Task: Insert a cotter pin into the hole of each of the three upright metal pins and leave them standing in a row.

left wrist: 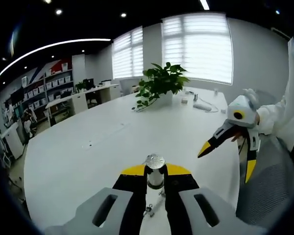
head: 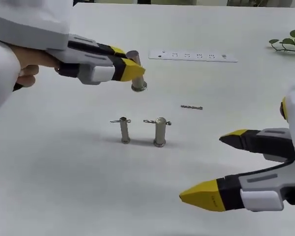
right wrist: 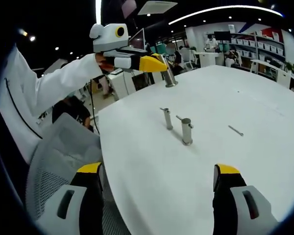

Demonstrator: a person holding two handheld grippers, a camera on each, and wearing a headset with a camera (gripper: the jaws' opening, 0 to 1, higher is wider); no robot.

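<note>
Clamping a metal pin (head: 138, 84) between its yellow-tipped jaws, the left gripper (head: 132, 63) sits over the far left of the table (head: 64, 187). The pin stands upright with its flanged foot low, and in the left gripper view its rounded head shines between the jaws. Whether the foot touches the surface I cannot tell. The right gripper (head: 201, 168) hovers at the near right with its jaws spread wide and nothing between them. Between the two grippers, a slim standing pin (head: 124, 130) and a thick standing pin (head: 160, 132) rest upright side by side, near each other but apart. Each carries a cotter pin crosswise through its upper end, one (head: 119, 121) on the slim pin and one (head: 151, 122) on the thick. A loose cotter pin (head: 191, 107) lies flat on the table beyond them, to the right. The table is smooth, matte white and wide. A white power strip (head: 192, 55) lies at its far side, and green leaves (head: 290, 42) reach in at the far right. A white sleeve (head: 2, 73) covers the arm behind the left gripper. The room is an open office with slatted blinds (left wrist: 196, 46) over bright windows, a potted plant (left wrist: 159, 83), shelves (left wrist: 59, 81) along a wall and a grey mesh chair (right wrist: 59, 161) at the table's edge.
</note>
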